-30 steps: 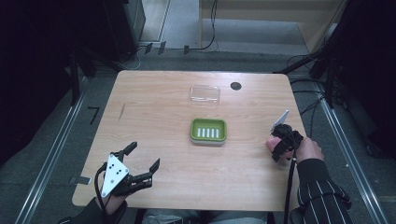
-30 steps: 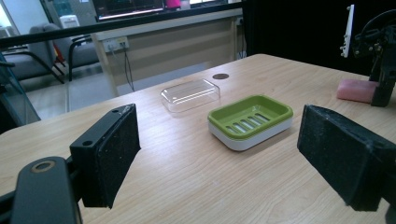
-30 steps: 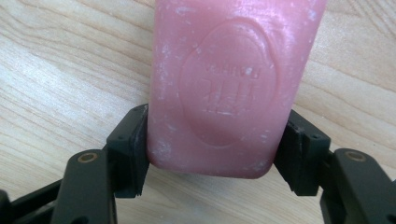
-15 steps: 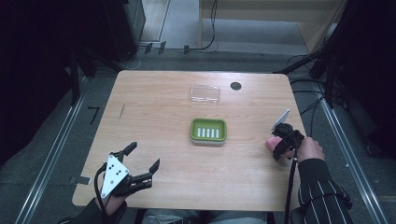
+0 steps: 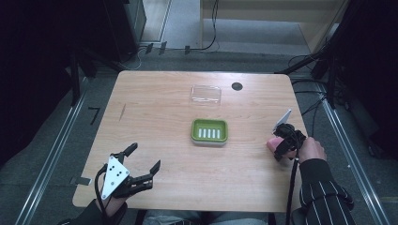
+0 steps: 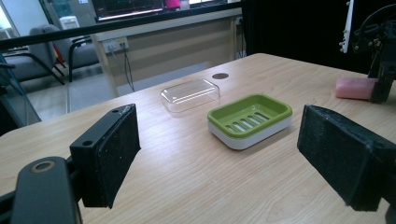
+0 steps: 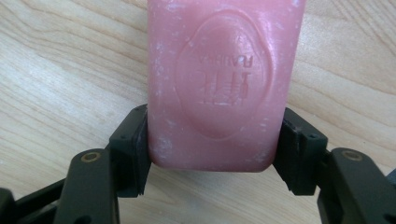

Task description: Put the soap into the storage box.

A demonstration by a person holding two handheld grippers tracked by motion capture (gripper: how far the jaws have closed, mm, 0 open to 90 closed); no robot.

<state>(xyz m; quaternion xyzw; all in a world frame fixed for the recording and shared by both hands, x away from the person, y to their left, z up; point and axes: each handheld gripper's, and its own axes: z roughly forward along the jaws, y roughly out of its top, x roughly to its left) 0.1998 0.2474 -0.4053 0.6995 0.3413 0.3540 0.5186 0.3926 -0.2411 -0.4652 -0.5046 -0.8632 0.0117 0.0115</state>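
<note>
At the right edge of the table (image 5: 155, 122), the right gripper (image 5: 278, 146) has its two jaws closed on the sides of a pink bar of soap (image 7: 219, 79), which lies flat on the wood. In the right gripper view the pads press only the near end of the bar, and most of its length sticks out beyond them. That is the likely trouble: a short hold on a smooth, waxy block could let it pivot or slide out as soon as it is lifted, and a quick swing toward the middle of the table would make a droop or a drop more probable. The bar also sits close to the table's right border, so a slip there could send it off the side.

The left gripper (image 5: 141, 165) rests near the front left corner, well apart from the soap, with its jaws spread wide and nothing between them.

A green soap dish (image 5: 210, 131) with a slotted floor stands near the table's centre, apart from the soap. Its clear lid (image 5: 206, 94) lies just behind it, off the dish, and a small dark round spot (image 5: 237, 86) sits beside the lid. Between soap and dish the wood is bare, so nothing blocks a straight carry; the dish's raised rim is the one thing to clear.
</note>
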